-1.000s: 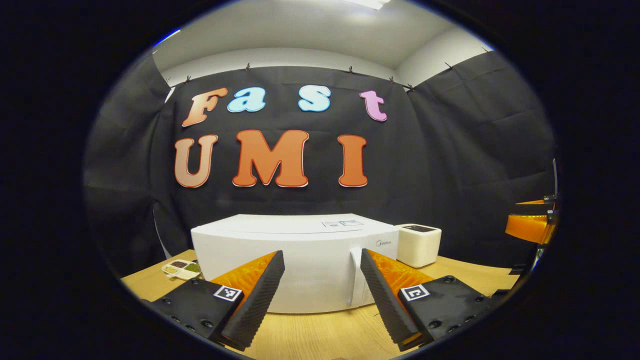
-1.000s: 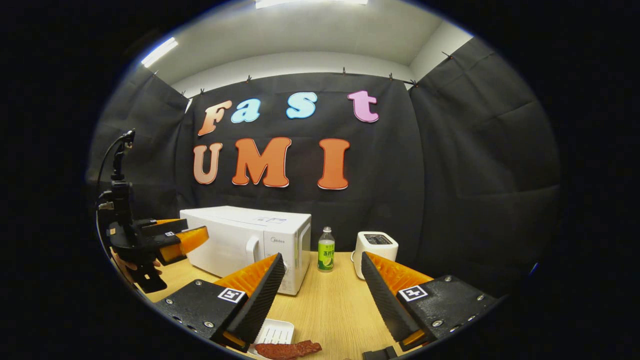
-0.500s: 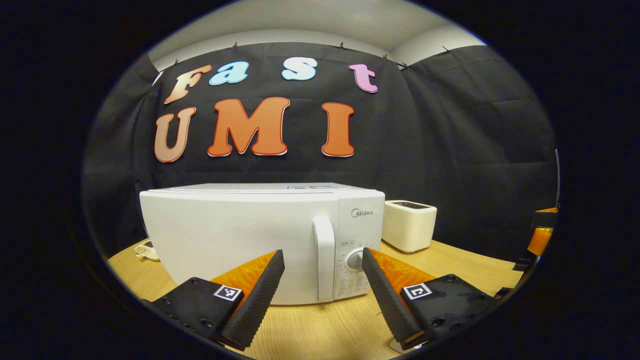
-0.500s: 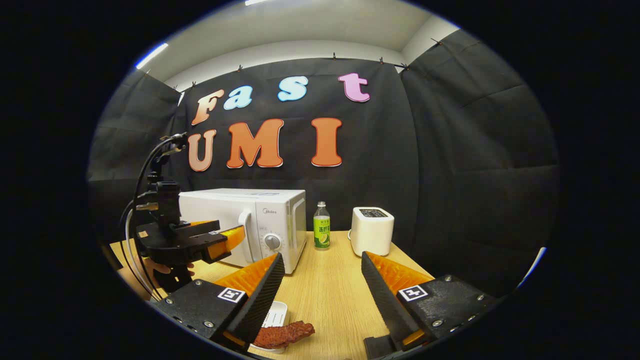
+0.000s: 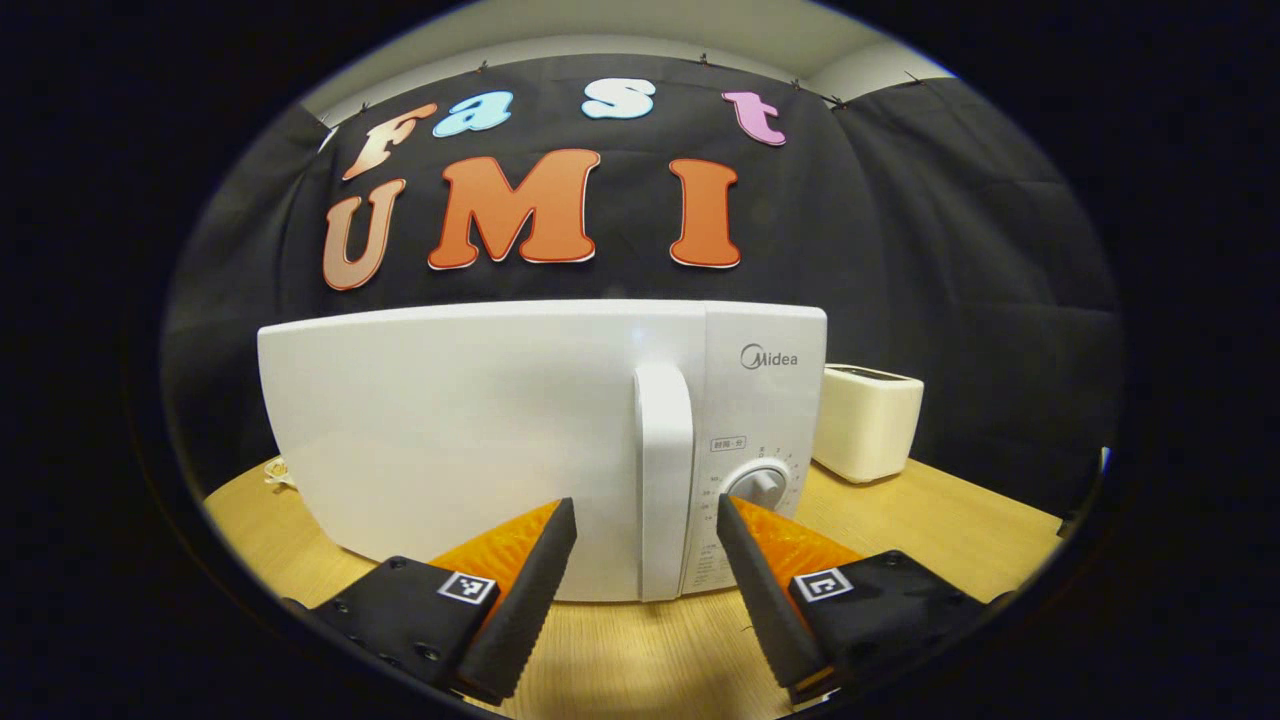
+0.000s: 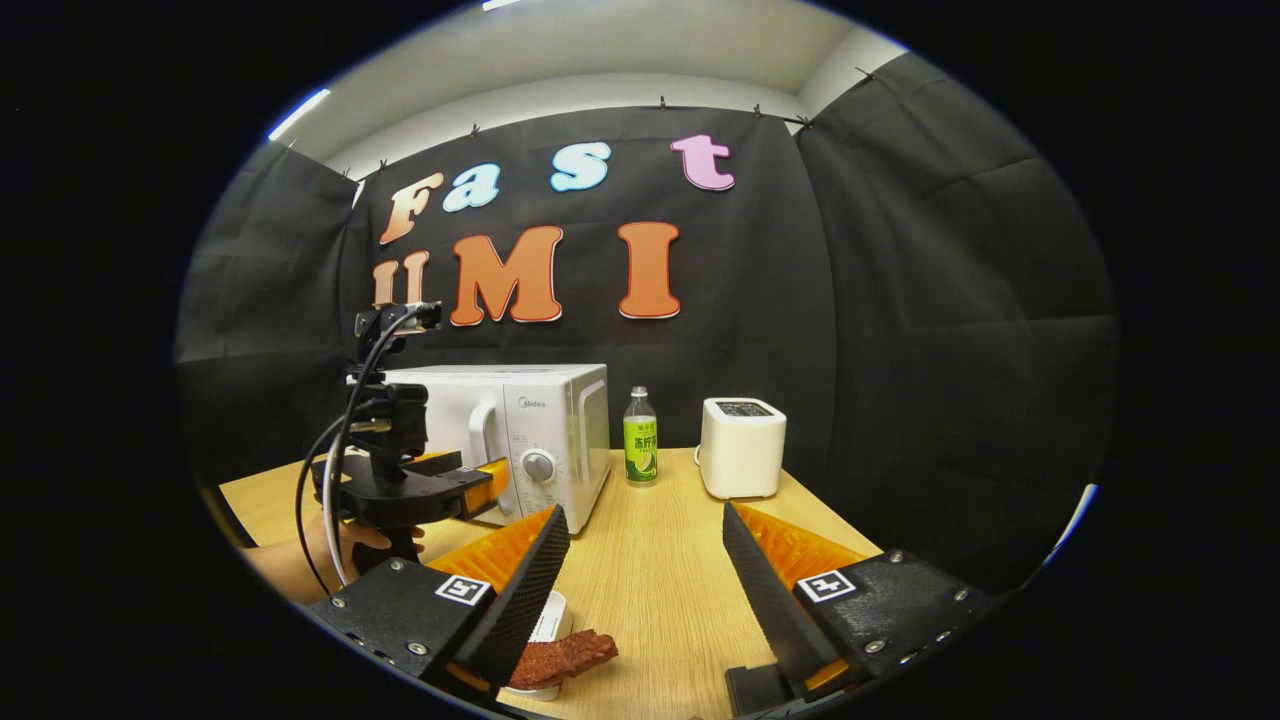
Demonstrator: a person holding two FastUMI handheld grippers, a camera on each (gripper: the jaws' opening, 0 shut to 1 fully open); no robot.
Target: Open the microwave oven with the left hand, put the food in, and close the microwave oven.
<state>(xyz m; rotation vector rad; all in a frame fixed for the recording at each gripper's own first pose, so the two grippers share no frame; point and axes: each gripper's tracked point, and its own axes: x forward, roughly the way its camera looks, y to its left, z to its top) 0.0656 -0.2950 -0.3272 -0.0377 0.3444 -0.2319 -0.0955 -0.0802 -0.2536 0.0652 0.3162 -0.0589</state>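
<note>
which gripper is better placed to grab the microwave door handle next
Left. The left gripper is open and lined up on the door handle of the shut microwave; the right gripper hangs back over the food.

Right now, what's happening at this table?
A person holds a gripper in each hand. The left gripper, open, faces the vertical handle of the closed white microwave oven without touching it. The right gripper, open and empty, hangs above the wooden table, near a reddish-brown strip of food on a small white tray.
</note>
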